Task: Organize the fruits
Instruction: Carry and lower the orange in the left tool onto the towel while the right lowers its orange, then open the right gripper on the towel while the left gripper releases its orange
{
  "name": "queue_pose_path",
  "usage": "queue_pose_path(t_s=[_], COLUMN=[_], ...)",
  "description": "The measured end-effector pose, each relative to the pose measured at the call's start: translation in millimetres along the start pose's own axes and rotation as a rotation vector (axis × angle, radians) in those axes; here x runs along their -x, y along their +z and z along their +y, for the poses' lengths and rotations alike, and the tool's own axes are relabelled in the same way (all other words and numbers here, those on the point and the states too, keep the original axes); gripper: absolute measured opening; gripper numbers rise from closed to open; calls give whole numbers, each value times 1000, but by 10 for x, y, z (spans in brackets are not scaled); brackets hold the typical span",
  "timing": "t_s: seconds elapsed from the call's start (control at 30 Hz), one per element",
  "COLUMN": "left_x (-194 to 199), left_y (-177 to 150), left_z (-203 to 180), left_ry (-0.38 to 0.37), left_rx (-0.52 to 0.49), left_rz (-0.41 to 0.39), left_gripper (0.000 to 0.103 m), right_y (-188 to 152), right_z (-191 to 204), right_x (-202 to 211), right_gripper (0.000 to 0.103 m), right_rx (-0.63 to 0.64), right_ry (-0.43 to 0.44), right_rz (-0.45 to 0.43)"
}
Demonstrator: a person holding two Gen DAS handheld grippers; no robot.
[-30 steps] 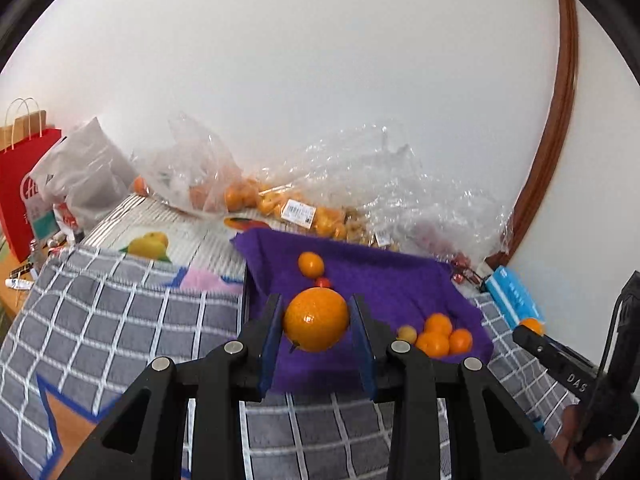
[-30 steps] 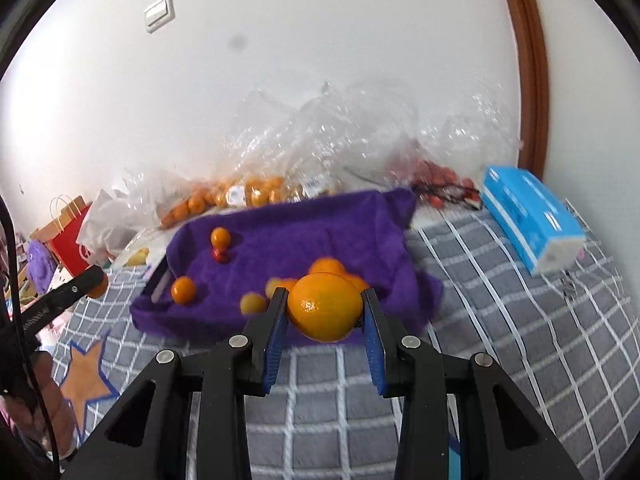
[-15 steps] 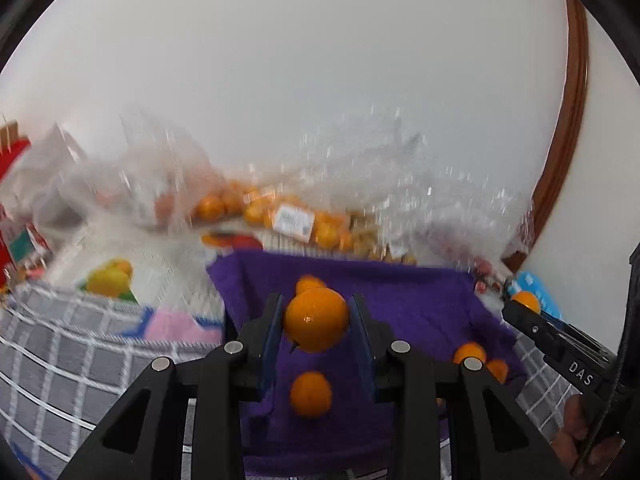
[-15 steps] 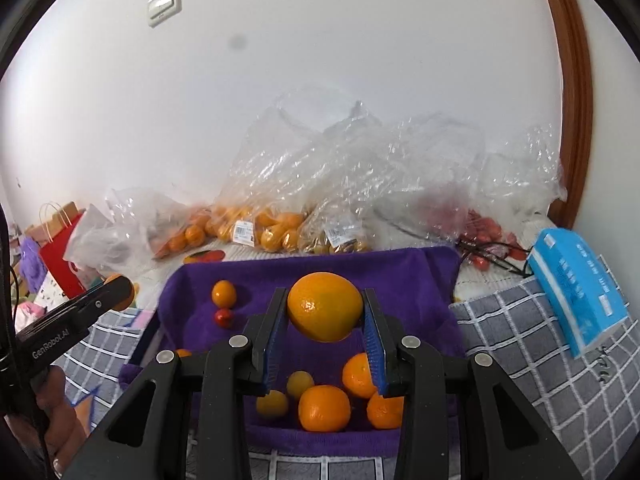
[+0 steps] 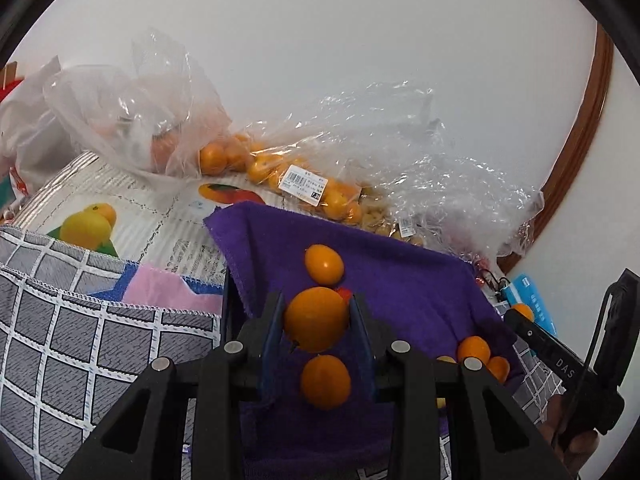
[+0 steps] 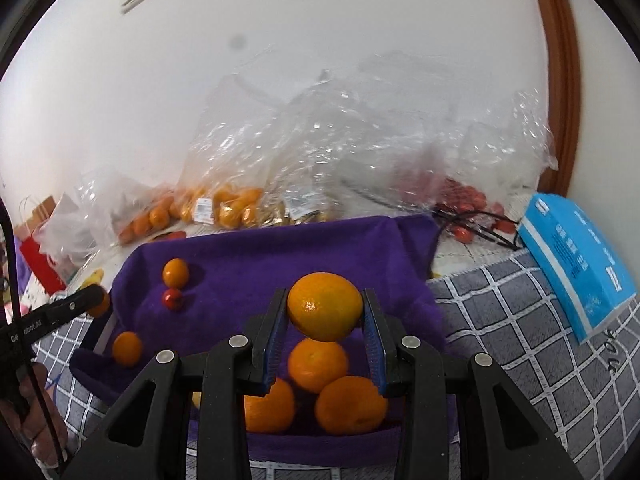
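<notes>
Two tools loaded: my left tool (image 5: 316,322) is clamped on an orange (image 5: 316,318); my right tool (image 6: 325,310) is clamped on a larger orange (image 6: 325,306). Both hang above the purple towel (image 6: 280,264), not yet set down.
Towel: draped over a tray whose dark edge shows at the left; the cloth sags, so I expect fruit to roll toward the low spots.
Right pile: three oranges (image 6: 318,364) bunched directly under my right tool. Risk: a release here lands on the heap, bounces, scatters it.
Left drop zone: one small orange (image 5: 325,380) under the jaws, another (image 5: 324,264) beyond. Risk: a collision knocks one off the near hem.
Grip: pads meet curved skin only at the sides; a jolt could squirt the fruit out.
Cherry tomato (image 6: 173,299): smallest, soft; a rolling orange may bruise it.
</notes>
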State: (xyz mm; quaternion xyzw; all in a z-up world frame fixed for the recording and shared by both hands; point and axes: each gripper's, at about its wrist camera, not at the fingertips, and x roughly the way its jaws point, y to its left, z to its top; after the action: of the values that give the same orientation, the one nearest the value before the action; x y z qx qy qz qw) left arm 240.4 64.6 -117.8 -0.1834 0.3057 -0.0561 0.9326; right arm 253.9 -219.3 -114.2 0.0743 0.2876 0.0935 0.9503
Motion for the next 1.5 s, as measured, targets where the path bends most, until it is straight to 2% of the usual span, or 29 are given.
queue_pose_path(t_s=[0.2,0.83,1.2,1.5], left_x=[-38,-215,-214,-220], left_y=[-34,-100,-142,-174], left_z=[1,-60,-196,-274], left_ry=[-43,-40,-31,-69], left_rx=[16,10,-65,-108], left_rz=[16,62,45,56], left_gripper=[32,32,32,32], right_y=[-38,-101,-135,-150], right_z=[-49,12,74,133], right_x=[-119,-307,-359,-375], right_gripper=[36,36,36,36], right_rx=[-23,-36,-18,8], right_ry=[-1,-26,-46,-30], right_rz=[36,41,49,67])
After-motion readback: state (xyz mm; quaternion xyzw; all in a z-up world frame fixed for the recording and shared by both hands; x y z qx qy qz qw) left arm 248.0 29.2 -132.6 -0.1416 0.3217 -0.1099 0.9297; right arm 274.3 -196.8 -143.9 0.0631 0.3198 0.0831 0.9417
